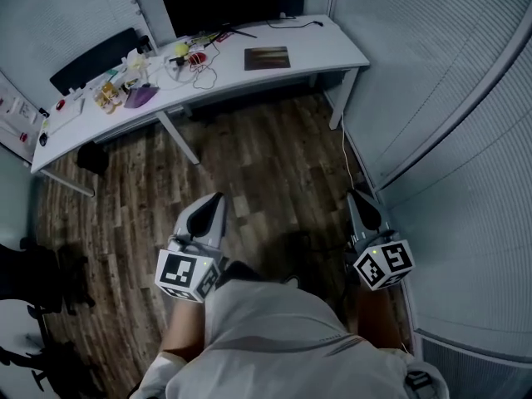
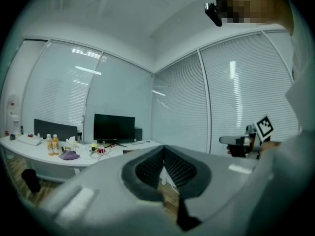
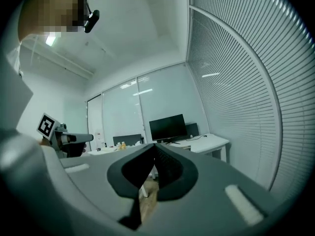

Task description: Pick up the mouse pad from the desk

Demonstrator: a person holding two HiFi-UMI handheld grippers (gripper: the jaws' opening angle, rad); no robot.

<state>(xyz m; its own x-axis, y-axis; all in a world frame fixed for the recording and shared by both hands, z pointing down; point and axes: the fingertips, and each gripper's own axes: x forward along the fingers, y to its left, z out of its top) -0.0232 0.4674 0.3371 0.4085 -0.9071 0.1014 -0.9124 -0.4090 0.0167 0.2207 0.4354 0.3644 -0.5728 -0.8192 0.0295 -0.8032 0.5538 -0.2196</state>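
The mouse pad (image 1: 267,57) is a dark brownish rectangle lying flat on the white desk (image 1: 332,52), right of the black monitor (image 1: 218,1). Both grippers are far from it, held low near my body over the wooden floor. My left gripper (image 1: 218,198) is shut and empty, its jaws pointing toward the desk. My right gripper (image 1: 357,196) is shut and empty too, close to the blinds on the right. In the left gripper view the desk (image 2: 29,151) and monitor (image 2: 113,128) lie far ahead; the right gripper view shows the monitor (image 3: 168,129) beyond its closed jaws.
The desk's left half holds clutter: bottles (image 1: 106,96), a purple object (image 1: 140,97), a yellow ball (image 1: 179,50), cables and a keyboard (image 1: 65,115). A black chair (image 1: 93,59) stands behind the desk. Blinds (image 1: 465,123) wall in the right side; a cord (image 1: 345,148) runs down the floor.
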